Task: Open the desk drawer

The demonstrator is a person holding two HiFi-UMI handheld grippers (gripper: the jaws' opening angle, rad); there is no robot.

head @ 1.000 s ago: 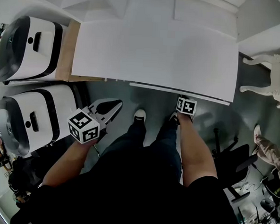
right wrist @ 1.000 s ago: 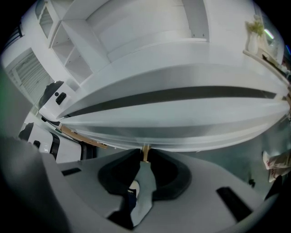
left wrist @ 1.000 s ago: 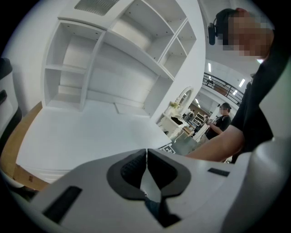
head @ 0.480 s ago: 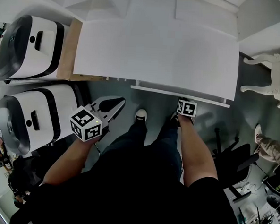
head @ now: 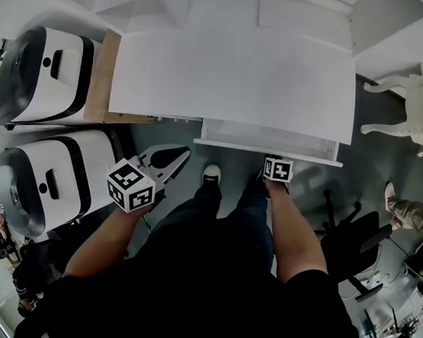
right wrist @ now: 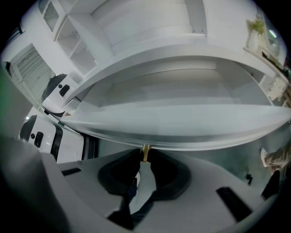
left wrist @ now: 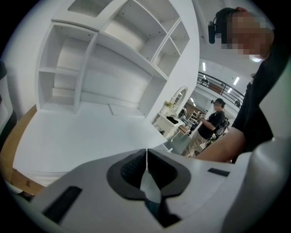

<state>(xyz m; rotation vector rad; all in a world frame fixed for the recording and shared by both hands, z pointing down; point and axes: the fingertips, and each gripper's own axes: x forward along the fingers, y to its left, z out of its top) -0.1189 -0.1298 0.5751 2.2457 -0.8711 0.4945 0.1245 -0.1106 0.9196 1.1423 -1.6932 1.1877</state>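
Observation:
The white desk (head: 231,73) fills the upper middle of the head view. Its drawer (head: 269,143) stands partly pulled out from under the front edge. My right gripper (head: 278,160) is at the drawer front, shut on the small brass drawer knob (right wrist: 145,152); the drawer front (right wrist: 182,123) curves across the right gripper view, with the open drawer's inside above it. My left gripper (head: 171,157) hangs left of the drawer, below the desk edge, jaws shut on nothing. In the left gripper view the left gripper (left wrist: 146,159) points over the desk top (left wrist: 82,132).
Two white-and-black machines (head: 42,72) (head: 50,180) stand left of the desk, beside a wooden panel (head: 101,79). A white ornate chair (head: 415,106) stands at the right. White shelves (left wrist: 104,59) rise behind the desk. My legs and shoes (head: 211,175) are below the drawer. Another person (left wrist: 211,123) stands far off.
The drawer has slid out toward me, pulled by the right gripper, which has moved slightly back. The left gripper has hardly moved.

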